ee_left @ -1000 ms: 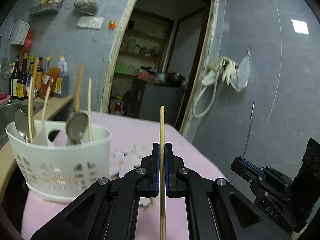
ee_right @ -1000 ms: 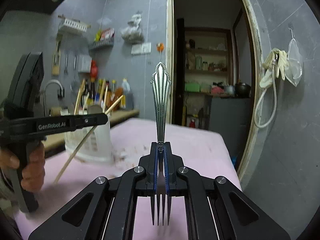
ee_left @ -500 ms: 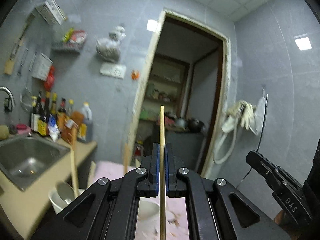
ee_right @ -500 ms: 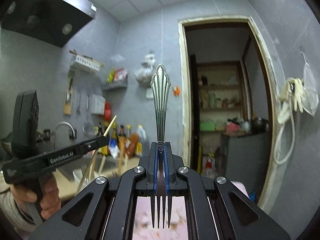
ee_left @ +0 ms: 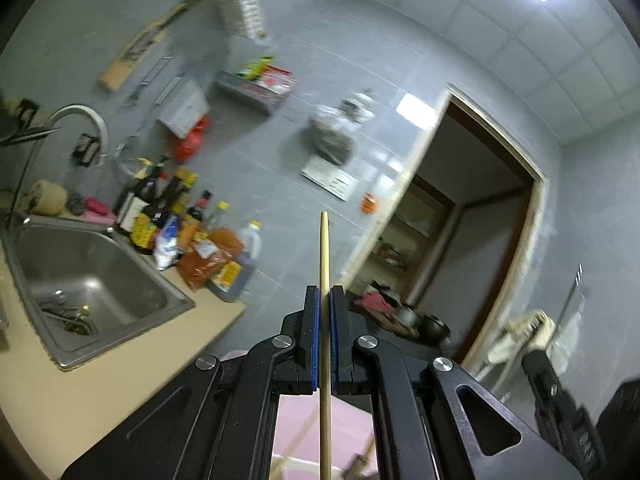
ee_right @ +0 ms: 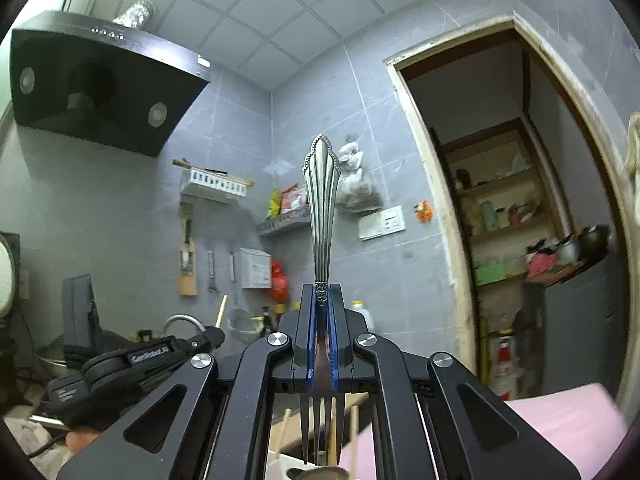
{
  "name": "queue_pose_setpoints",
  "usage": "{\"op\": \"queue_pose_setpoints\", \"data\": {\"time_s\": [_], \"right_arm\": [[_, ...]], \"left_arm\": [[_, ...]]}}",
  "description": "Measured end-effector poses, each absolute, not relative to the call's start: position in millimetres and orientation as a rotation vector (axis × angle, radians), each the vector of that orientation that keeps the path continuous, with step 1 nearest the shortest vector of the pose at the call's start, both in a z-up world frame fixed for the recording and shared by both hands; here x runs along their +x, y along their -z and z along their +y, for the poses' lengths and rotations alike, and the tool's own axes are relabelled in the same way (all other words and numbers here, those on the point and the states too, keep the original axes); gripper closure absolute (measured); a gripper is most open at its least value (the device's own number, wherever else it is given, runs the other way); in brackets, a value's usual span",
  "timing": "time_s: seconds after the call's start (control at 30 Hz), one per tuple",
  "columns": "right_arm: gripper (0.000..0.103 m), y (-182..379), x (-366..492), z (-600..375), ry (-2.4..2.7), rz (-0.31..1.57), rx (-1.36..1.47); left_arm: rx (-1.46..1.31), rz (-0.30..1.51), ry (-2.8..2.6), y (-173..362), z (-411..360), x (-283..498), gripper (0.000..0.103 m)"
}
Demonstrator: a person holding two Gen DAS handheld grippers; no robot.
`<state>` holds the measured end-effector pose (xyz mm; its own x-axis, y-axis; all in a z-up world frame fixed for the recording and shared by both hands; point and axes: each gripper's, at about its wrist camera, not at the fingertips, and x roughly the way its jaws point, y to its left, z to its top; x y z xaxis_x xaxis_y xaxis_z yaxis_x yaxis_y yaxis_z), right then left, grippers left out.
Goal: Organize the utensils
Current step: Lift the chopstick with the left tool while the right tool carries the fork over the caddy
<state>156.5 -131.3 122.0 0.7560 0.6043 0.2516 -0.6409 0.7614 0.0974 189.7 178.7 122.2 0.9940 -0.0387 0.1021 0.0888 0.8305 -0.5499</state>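
Note:
My left gripper (ee_left: 325,292) is shut on a thin wooden chopstick (ee_left: 324,248) that stands upright, its tip above the pads and its lower end running past the bottom edge. My right gripper (ee_right: 322,292) is shut on a patterned silver fork (ee_right: 322,208), handle up and tines (ee_right: 320,428) hanging below the pads. The rim of the white utensil basket (ee_right: 280,465) shows at the bottom of the right wrist view, below the tines, with wooden sticks (ee_right: 354,428) rising from it. Also in that view, the left gripper (ee_right: 216,338) and its chopstick (ee_right: 221,312) sit at the lower left.
A steel sink (ee_left: 80,280) and tap are set in the beige counter at left, with a cluster of sauce bottles (ee_left: 192,240) behind. The pink table (ee_right: 560,420) lies below. A range hood (ee_right: 100,88) hangs at upper left, and a doorway (ee_right: 520,240) opens at right.
Both grippers have risen and tipped upward, still holding the chopstick and the fork. The basket has slid from the middle of both views to the bottom edge. The left view has swung onto the sink.

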Motion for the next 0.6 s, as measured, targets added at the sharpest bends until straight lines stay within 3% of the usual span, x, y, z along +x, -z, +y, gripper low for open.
{"op": "queue_pose_setpoints", "data": {"time_s": [0.6], "right_arm": [[0.099, -73, 192, -125, -0.710, -0.086, 0.235]], "left_arm": [[-0.603, -0.141, -0.175, -89, 188, 192, 0.101]]}}
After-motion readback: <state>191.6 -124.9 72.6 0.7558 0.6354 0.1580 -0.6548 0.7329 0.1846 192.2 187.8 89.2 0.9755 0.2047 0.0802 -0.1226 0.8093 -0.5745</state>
